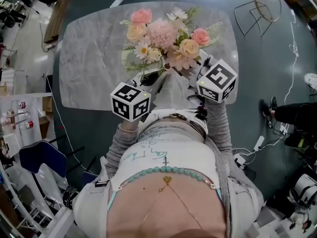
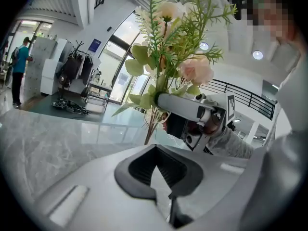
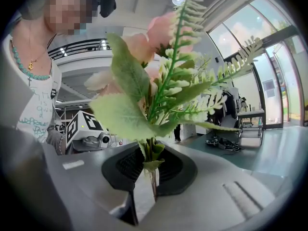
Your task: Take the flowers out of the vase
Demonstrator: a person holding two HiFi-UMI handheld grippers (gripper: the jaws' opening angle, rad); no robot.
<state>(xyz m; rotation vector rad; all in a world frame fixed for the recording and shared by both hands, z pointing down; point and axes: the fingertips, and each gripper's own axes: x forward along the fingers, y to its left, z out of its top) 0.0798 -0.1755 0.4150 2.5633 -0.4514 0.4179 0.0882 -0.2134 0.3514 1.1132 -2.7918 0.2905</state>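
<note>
Head view puts the flowers (image 1: 163, 38) at the near middle of the marble worktop (image 1: 94, 58), spreading over what we take for the vase (image 1: 150, 76), a dark shape just under their near left edge. Right gripper view shows the right tongs (image 3: 150, 177) clamped low on the green stems (image 3: 152, 153), coming in from the right of the bunch. Left gripper view shows the left tongs (image 2: 161, 172) together with nothing between them, near the left of the stems but apart from them.

We judge the lift to be at hand, with the stems not yet clear of the vase, though the flowers hide how deep they sit. To do it well we would raise the right tongs straight up along the stems, slowly and without tilting, so the bunch does not drag the vase over. The left tongs could press on the vase to steady it. We would hold the clamp firm, as one slim stem may slip from the bundle
</note>
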